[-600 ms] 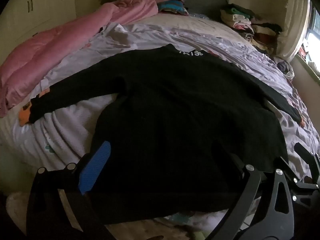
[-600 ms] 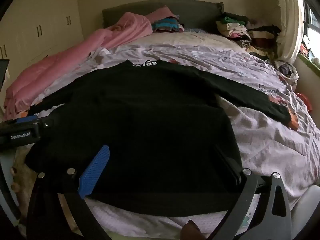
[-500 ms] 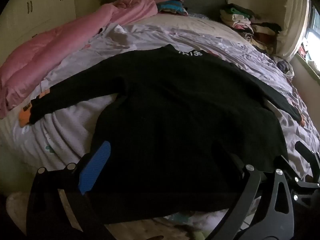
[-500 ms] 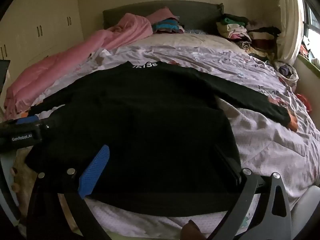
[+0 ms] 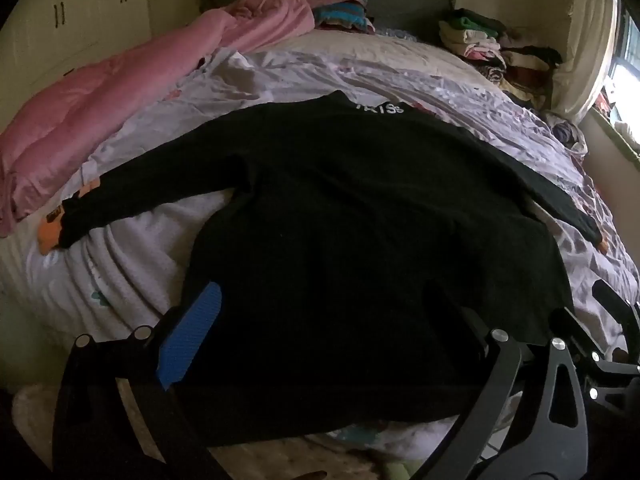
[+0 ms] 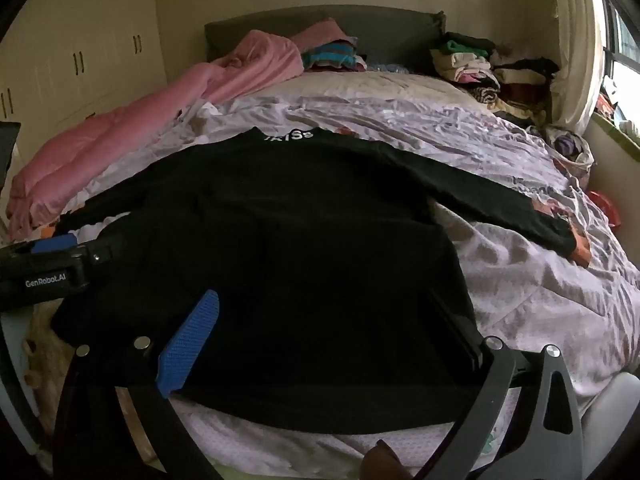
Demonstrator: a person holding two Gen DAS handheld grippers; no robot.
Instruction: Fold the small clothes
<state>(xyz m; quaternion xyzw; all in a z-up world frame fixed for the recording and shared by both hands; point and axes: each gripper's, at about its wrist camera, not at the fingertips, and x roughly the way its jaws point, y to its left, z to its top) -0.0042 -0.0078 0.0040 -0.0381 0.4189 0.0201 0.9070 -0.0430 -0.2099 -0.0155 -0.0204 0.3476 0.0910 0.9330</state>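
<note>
A black long-sleeved top [image 5: 360, 220] lies flat on the bed, sleeves spread to both sides, collar with white lettering at the far end; it also shows in the right wrist view [image 6: 300, 248]. My left gripper [image 5: 328, 328] is open, its jaws wide apart over the hem at the top's left side. My right gripper [image 6: 324, 332] is open over the hem at the right side. The left gripper's body [image 6: 44, 276] shows at the left edge of the right wrist view. Neither holds cloth.
The bed has a lilac sheet [image 5: 120, 264] and a pink duvet [image 5: 100, 100] along the left. Stacks of folded clothes [image 6: 480, 64] sit at the head, right side. A cupboard wall [image 6: 80, 52] is at left, a window [image 6: 624, 60] at right.
</note>
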